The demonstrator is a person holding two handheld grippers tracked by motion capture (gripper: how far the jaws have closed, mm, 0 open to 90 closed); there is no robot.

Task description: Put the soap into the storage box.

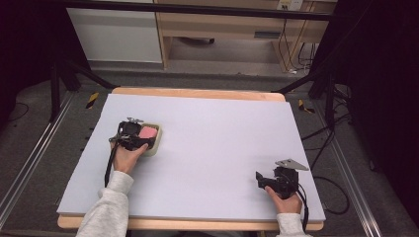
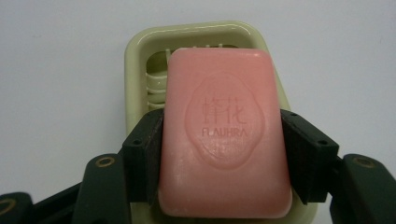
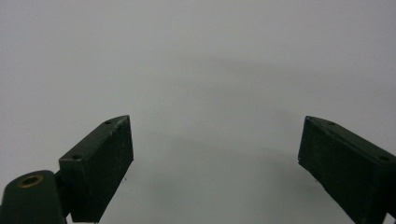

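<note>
Caught mid-task at the table: pink soap clamped by its long sides in the left tongs, directly over the dish — far end apparently resting on the dish ribs, though contact not certain. Judged roughly halfway: grip made, bar at the dish, but either the setting-down or the lifting-out not yet finished, and which of the two not readable from this one instant. Left to do, in either case: the release, or the carry away.

Seen from above, left tongs at the table's left side with soap and dish together; right tongs idle near the front right corner, well apart from the work. Right tongs spread wide, holding nothing, over bare surface.

Soap: smooth, waxy, rounded rectangular bar, stamped with an oval emblem, characters and lettering. Dish: pale yellow-green, glossy plastic by the look, rounded rectangle with raised rim and ridged floor. Tongs: matte black, blocky pads. Table: pale grey matte sheet over a wooden edge.
</note>
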